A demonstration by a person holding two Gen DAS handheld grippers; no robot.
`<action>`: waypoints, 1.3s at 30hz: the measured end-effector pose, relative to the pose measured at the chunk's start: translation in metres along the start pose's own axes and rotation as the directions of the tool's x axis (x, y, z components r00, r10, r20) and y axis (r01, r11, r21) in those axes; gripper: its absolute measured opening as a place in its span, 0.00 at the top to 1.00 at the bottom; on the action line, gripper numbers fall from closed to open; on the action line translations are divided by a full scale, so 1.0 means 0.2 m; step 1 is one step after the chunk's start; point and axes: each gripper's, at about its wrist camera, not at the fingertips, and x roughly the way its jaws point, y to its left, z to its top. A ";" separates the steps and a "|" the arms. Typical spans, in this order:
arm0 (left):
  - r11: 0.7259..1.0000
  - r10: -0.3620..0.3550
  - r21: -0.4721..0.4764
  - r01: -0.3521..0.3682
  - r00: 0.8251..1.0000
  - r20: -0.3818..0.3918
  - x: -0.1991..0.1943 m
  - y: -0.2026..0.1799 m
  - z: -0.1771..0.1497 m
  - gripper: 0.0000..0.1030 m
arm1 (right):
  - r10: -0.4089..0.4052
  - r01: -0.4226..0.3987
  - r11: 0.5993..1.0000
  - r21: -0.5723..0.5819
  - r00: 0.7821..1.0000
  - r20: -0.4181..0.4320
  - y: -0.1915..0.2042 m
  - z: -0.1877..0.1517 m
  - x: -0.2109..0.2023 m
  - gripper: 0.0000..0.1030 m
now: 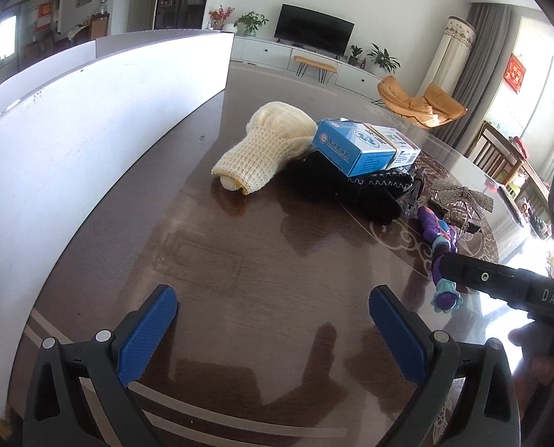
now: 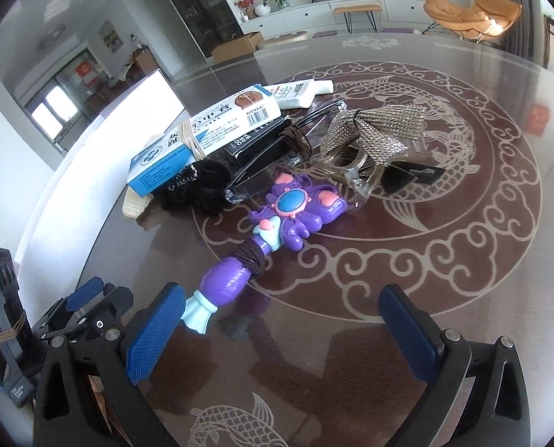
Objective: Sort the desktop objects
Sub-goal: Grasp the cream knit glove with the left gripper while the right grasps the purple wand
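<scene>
A pile of objects lies on the dark round table (image 1: pixel 221 279). A cream knitted sock (image 1: pixel 266 145) lies next to a black knitted piece (image 1: pixel 351 190) with blue-and-white boxes (image 1: pixel 362 145) bound by a rubber band on top. A purple toy wand (image 2: pixel 273 223) lies in front of sunglasses (image 2: pixel 269 171), a glittery bow (image 2: pixel 374 126) and a white tube (image 2: pixel 299 93). My left gripper (image 1: pixel 273 331) is open and empty, short of the sock. My right gripper (image 2: pixel 280 331) is open, its left fingertip beside the wand's handle end.
A white board (image 1: pixel 90 119) stands along the table's left side. In the left wrist view the right gripper's arm (image 1: pixel 508 283) crosses over the wand (image 1: pixel 441 246). The table's patterned centre (image 2: pixel 444 223) lies right of the pile.
</scene>
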 end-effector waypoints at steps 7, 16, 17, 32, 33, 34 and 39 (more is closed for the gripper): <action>1.000 0.008 0.003 -0.008 1.000 -0.004 0.02 -0.03 0.00 0.00 | -0.185 0.180 0.973 -0.146 0.983 -0.016 0.21 0.12 0.21 0.00; 0.989 0.088 0.121 -0.082 0.995 -0.051 0.07 -0.09 0.00 0.00 | -0.204 0.227 0.938 -0.263 0.973 0.110 0.14 -0.05 0.05 0.49; 0.985 0.104 0.148 -0.093 0.993 -0.065 0.08 -0.10 0.00 0.00 | -0.201 0.227 0.938 -0.263 0.972 0.120 0.13 -0.06 0.04 0.51; 0.964 0.098 0.258 -0.069 0.990 -0.102 0.43 -0.05 0.51 0.04 | -0.185 0.204 0.945 -0.256 0.978 0.096 0.10 -0.06 0.07 0.11; 0.956 0.106 0.285 -0.072 0.988 -0.108 0.45 -0.07 0.53 0.04 | -0.190 0.208 0.943 -0.259 0.977 0.096 0.10 -0.06 0.07 0.11; 0.948 0.115 0.310 -0.073 0.986 -0.121 0.48 -0.09 0.53 0.04 | -0.195 0.214 0.941 -0.263 0.976 0.096 0.11 -0.06 0.08 0.11; 0.953 0.089 0.301 -0.033 0.981 -0.173 0.56 -0.11 0.56 0.00 | -0.195 0.214 0.941 -0.264 0.976 0.096 0.11 -0.06 0.08 0.11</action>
